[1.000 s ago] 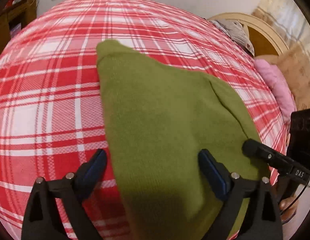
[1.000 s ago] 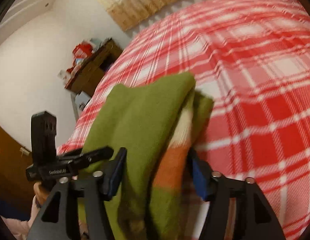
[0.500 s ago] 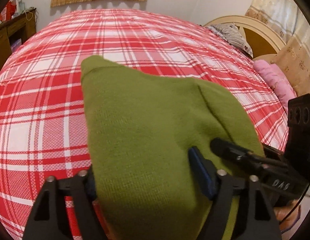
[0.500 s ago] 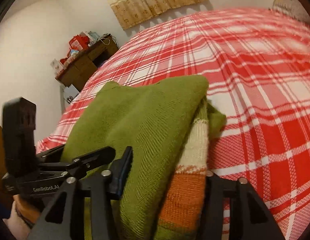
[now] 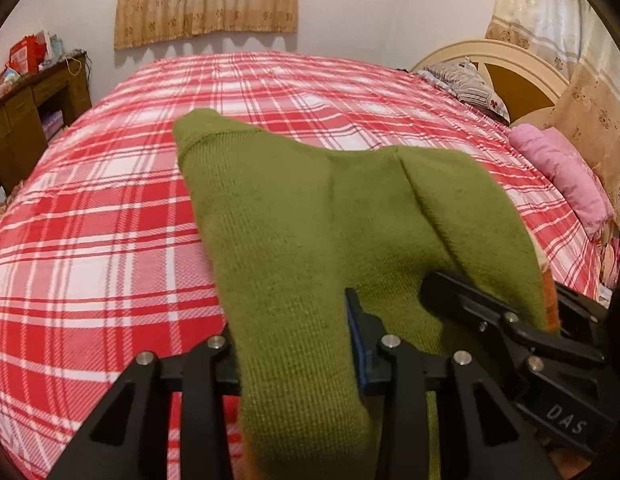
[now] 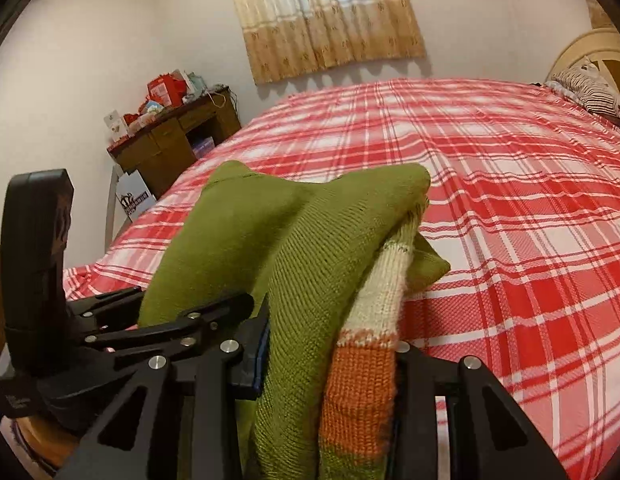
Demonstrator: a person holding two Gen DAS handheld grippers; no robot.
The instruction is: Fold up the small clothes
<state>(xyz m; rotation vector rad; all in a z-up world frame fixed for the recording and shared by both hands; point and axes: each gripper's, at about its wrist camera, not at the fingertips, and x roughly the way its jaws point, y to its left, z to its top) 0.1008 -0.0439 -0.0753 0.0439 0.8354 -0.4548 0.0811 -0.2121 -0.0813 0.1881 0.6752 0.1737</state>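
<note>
Bed [image 5: 110,216] with red-and-white plaid cover; cream arched headboard [image 5: 505,52] at right. Beige patterned curtain [image 6: 329,16] on white wall [image 6: 90,60]. Cluttered brown wooden desk [image 6: 170,140] in the left corner.

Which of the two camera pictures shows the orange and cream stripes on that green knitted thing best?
The right wrist view. There the green knit garment is bunched in the right tool, its cream and orange stripes facing the camera. The left wrist view shows almost only plain green, with just a sliver of orange at the garment's right edge.
</note>
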